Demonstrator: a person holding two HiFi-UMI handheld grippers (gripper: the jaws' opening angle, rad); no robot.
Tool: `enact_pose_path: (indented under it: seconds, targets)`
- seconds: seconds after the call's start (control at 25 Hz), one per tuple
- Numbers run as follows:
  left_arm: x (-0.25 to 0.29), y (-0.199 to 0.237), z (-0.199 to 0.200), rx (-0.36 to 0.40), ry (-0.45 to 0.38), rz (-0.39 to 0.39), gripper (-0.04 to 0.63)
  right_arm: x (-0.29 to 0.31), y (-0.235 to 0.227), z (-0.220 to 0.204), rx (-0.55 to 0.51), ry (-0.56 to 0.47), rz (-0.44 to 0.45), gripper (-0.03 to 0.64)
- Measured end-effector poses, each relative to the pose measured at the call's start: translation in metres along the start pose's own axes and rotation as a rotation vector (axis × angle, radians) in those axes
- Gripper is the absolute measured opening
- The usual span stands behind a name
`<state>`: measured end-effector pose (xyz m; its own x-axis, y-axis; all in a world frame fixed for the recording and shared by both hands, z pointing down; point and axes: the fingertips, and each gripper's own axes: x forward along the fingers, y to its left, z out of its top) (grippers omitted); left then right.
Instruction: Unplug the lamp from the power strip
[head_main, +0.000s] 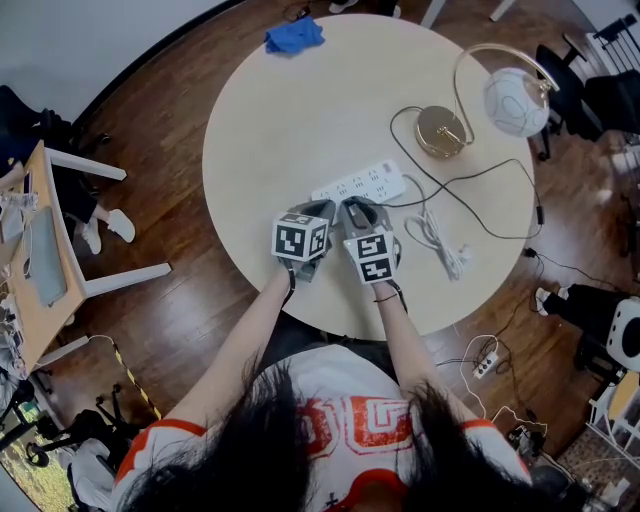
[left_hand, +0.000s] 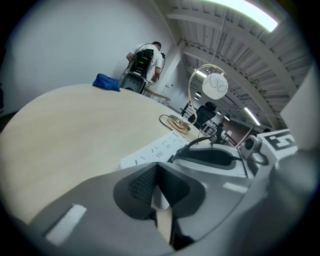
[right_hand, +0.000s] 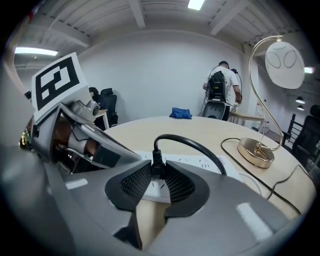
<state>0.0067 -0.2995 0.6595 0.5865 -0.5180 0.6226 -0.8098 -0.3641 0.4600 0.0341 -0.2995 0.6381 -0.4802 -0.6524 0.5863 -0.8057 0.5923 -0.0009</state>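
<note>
Black plug (right_hand: 157, 160), clamped by the right gripper (right_hand: 158, 175), is not yet pulled from the power strip (head_main: 362, 184) pinched by the left gripper (left_hand: 161, 192)

Round pale tabletop (head_main: 300, 130) carries a blue cloth (head_main: 294, 37) near its far edge, power strip (head_main: 360, 183), lamp (head_main: 443, 131), bundled white cord (head_main: 440, 240).

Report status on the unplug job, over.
Left gripper clamped on power strip end. Right gripper closed on black plug, plug seated in its socket. Nothing blocking the pull.
</note>
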Motion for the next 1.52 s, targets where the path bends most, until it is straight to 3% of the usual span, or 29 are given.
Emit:
enact_pose_path:
  seconds: [0.32,0.56,0.76,1.0,1.24,1.52]
  targets:
    - [0.001,-0.001,0.001,-0.004,-0.003,-0.002,0.000,-0.002,0.001,-0.001,0.008,0.031,0.019,0.086]
    - [0.002,0.000,0.002,-0.004,-0.008,0.002,0.000,-0.031,-0.008,0.050,0.142,-0.187,0.045,0.086]
    - [0.003,0.000,0.002,-0.017,-0.016,0.004,0.000,-0.052,-0.025,0.061,0.140,-0.192,0.023,0.087]
    - [0.004,0.001,0.002,-0.023,-0.022,0.009,0.000,-0.057,-0.028,0.024,0.153,-0.097,0.006,0.087]
    - [0.006,0.002,0.002,-0.012,-0.026,0.015,0.000,-0.049,-0.003,-0.029,0.105,0.082,0.061,0.089]
    - [0.004,0.005,0.000,-0.007,-0.018,0.009,0.000,-0.040,0.008,-0.059,0.140,0.181,0.092,0.093]
